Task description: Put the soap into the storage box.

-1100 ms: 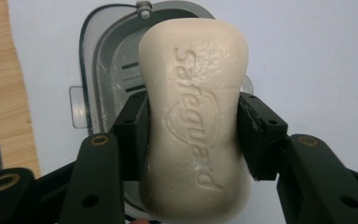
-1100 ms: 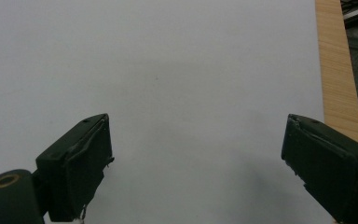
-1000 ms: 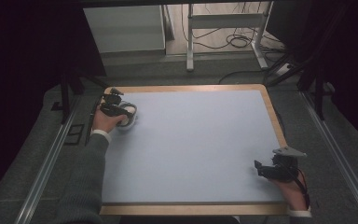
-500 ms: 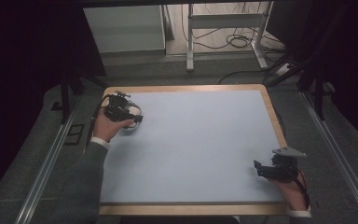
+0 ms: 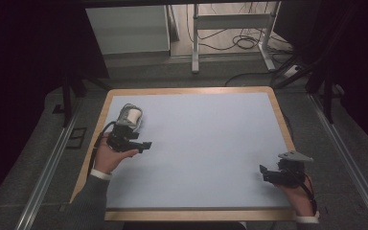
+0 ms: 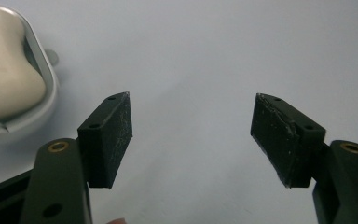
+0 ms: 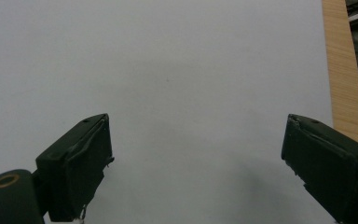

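Tabletop: soap dish just beyond open left hand-held gripper.

Open blue mat between the 2 grippers — passage unobstructed; only obstacle — a grey tray holding a cream block, far left.

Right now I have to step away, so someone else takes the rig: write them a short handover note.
Left tool: its jaws have just been opening, nothing is between them, and it has drawn back from the small grey tray.
Right tool: open, holding nothing, at the near right of the blue mat.
Things: the tray, with a pale block in it, rests on the mat near its far left corner.
Done: tray set down and released.
Left: I cannot tell from here; the right tool has nothing in front of it.
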The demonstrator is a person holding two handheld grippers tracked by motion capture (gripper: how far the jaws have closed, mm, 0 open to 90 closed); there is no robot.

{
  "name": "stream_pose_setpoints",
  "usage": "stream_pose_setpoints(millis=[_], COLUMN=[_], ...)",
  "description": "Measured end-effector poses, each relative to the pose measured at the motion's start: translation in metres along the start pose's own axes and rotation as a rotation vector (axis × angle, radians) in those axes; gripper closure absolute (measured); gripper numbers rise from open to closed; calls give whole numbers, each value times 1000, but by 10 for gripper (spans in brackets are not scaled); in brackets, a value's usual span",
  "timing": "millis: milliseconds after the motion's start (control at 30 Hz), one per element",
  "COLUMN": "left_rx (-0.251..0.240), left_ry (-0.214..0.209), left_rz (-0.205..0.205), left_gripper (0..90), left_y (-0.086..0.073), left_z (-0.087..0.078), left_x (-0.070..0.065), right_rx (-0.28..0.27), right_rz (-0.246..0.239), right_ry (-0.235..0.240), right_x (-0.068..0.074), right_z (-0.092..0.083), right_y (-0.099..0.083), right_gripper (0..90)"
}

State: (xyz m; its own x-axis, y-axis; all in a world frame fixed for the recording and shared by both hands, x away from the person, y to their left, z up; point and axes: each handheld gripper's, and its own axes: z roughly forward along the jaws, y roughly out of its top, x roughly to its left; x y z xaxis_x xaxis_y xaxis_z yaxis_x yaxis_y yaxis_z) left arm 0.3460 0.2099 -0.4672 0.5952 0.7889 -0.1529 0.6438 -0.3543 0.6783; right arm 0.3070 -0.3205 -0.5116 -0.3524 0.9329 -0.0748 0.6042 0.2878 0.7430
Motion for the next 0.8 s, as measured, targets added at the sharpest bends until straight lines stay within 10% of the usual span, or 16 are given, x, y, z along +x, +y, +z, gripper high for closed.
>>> stream_pose_setpoints(millis=[367,800], left_rx=[6,7], left_ry=[-16,-12], left_rz=[-16,-36], left_gripper=[292,285], left_y=[-52,-63], left_z=[6,9], left_x=[-16,-13], right_rx=[-22,-54], right_rz=[3,-12], right_ry=[1,14], right_x=[-2,0], right_z=[-5,-10], right_y=[2,5], right_gripper=[83,83])
